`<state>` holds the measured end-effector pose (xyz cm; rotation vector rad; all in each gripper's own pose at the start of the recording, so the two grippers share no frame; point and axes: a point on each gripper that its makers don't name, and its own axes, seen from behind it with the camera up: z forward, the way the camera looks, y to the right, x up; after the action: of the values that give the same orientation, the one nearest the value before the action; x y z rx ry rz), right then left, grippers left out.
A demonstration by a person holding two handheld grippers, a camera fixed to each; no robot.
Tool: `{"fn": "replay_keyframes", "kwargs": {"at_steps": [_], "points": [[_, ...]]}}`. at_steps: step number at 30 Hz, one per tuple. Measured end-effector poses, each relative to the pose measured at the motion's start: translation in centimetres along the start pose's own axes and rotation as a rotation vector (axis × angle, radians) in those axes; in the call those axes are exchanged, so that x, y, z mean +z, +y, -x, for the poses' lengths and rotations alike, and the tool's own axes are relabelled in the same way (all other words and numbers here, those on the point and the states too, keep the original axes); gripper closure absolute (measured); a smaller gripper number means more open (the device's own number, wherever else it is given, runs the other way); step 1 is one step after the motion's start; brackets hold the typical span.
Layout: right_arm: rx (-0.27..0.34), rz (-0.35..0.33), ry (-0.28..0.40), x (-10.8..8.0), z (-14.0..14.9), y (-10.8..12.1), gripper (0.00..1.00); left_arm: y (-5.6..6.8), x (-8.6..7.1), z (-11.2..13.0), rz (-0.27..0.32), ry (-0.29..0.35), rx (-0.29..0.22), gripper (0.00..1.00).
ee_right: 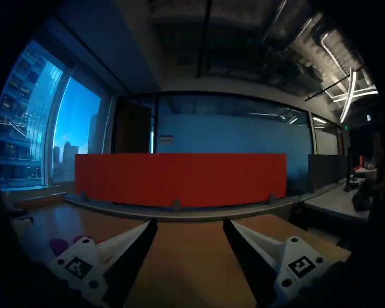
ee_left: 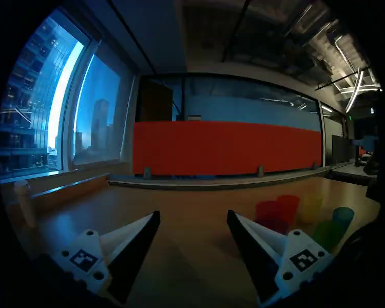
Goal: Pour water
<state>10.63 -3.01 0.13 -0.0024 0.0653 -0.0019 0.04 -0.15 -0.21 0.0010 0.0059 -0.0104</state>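
Note:
In the left gripper view my left gripper (ee_left: 192,215) hangs open over the wooden table (ee_left: 192,205), nothing between its fingers. A cluster of plastic cups stands right of it: two red cups (ee_left: 277,210), a yellow cup (ee_left: 310,205), a green cup (ee_left: 327,233) and a teal cup (ee_left: 343,215). In the right gripper view my right gripper (ee_right: 190,223) is open above bare wood (ee_right: 192,256). Purple cups (ee_right: 64,244) peek out behind its left finger (ee_right: 115,251).
A red partition (ee_left: 223,146) runs along the table's far edge. Large windows (ee_left: 54,113) fill the left wall, with a pale cylinder (ee_left: 24,203) on the ledge. A second desk (ee_right: 336,203) stands off to the right. The room is dim.

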Motion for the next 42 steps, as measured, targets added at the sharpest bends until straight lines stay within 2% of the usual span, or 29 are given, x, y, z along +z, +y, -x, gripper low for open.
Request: {"fn": "replay_keyframes", "kwargs": {"at_steps": [17, 29, 38, 42], "points": [[0.000, -0.006, 0.003, 0.2, -0.1, -0.2, 0.00, 0.1, 0.2, 0.0, -0.002, -0.004, 0.010, 0.03], [-0.023, -0.014, 0.032, -0.5, -1.2, 0.2, 0.01, 0.1, 0.3, 0.0, -0.002, -0.005, 0.010, 0.03], [-0.058, -0.029, 0.042, -1.1, -0.8, 0.5, 0.01, 0.1, 0.2, 0.1, -0.002, -0.006, 0.010, 0.03], [-0.051, -0.040, 0.050, -1.1, -0.5, 0.5, 0.01, 0.1, 0.2, 0.1, -0.002, -0.006, 0.010, 0.03]]}}
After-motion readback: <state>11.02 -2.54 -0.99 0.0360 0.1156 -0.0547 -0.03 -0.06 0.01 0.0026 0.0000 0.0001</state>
